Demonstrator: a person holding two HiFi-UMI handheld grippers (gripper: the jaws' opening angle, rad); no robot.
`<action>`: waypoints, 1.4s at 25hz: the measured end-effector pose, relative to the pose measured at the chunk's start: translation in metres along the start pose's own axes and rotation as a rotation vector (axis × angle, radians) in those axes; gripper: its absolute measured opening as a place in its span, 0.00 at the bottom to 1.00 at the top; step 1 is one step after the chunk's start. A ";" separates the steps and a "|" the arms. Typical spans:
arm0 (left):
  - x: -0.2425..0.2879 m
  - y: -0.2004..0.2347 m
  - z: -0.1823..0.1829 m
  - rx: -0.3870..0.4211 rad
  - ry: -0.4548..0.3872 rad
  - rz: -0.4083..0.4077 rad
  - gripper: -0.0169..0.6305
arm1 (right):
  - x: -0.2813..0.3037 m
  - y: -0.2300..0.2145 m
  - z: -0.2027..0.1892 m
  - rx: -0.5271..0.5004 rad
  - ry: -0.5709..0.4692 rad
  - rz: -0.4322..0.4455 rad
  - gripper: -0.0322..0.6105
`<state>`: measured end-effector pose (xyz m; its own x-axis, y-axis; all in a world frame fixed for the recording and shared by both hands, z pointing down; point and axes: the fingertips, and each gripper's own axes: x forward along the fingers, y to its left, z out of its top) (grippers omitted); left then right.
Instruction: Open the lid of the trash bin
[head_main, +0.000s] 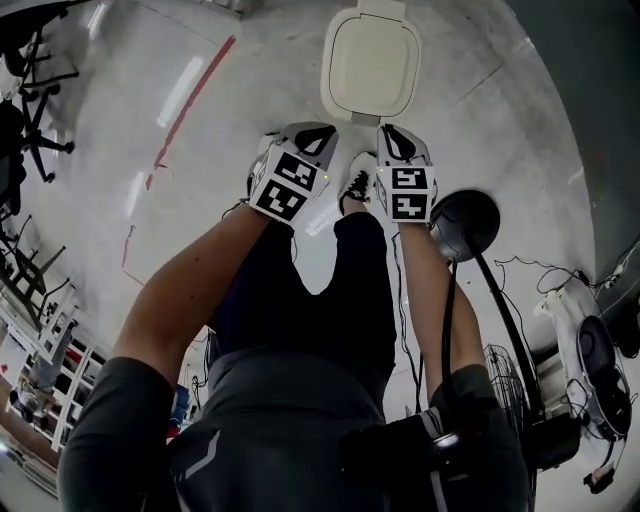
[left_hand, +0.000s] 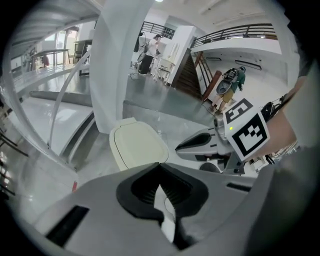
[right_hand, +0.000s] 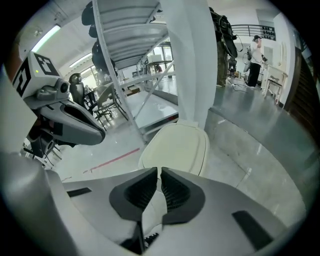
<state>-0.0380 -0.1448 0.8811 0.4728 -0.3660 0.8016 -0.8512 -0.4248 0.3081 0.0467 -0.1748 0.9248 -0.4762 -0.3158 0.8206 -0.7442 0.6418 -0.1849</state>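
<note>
The trash bin stands on the grey floor ahead of me, its cream lid (head_main: 370, 65) down flat. The same lid (left_hand: 137, 145) lies past the left jaws and, in the right gripper view, the lid (right_hand: 177, 147) lies just beyond the right jaws. My left gripper (head_main: 312, 132) hovers short of the bin's near edge, jaws shut with nothing between them. My right gripper (head_main: 400, 135) hangs beside it, also shut and empty. Neither touches the bin. The left gripper (left_hand: 161, 172) and the right gripper (right_hand: 160, 172) each show closed ribbed pads.
A white pillar (right_hand: 192, 60) rises right behind the bin. A black round stand base (head_main: 465, 222) with cables sits on the floor at right. A red floor line (head_main: 190, 100) runs at left. My shoe (head_main: 358, 180) is between the grippers. Chairs (head_main: 35, 110) stand far left.
</note>
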 end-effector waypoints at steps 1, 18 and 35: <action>0.005 0.001 -0.002 -0.006 0.004 0.000 0.04 | 0.006 0.001 -0.004 0.000 0.007 0.006 0.12; 0.058 0.016 -0.028 -0.068 0.040 -0.003 0.04 | 0.069 0.000 -0.051 0.068 0.096 0.019 0.10; 0.068 0.020 -0.039 -0.070 0.056 -0.013 0.04 | 0.081 0.004 -0.067 -0.003 0.157 0.004 0.09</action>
<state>-0.0319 -0.1458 0.9617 0.4724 -0.3130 0.8239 -0.8596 -0.3699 0.3524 0.0361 -0.1510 1.0265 -0.3997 -0.2007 0.8944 -0.7412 0.6449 -0.1865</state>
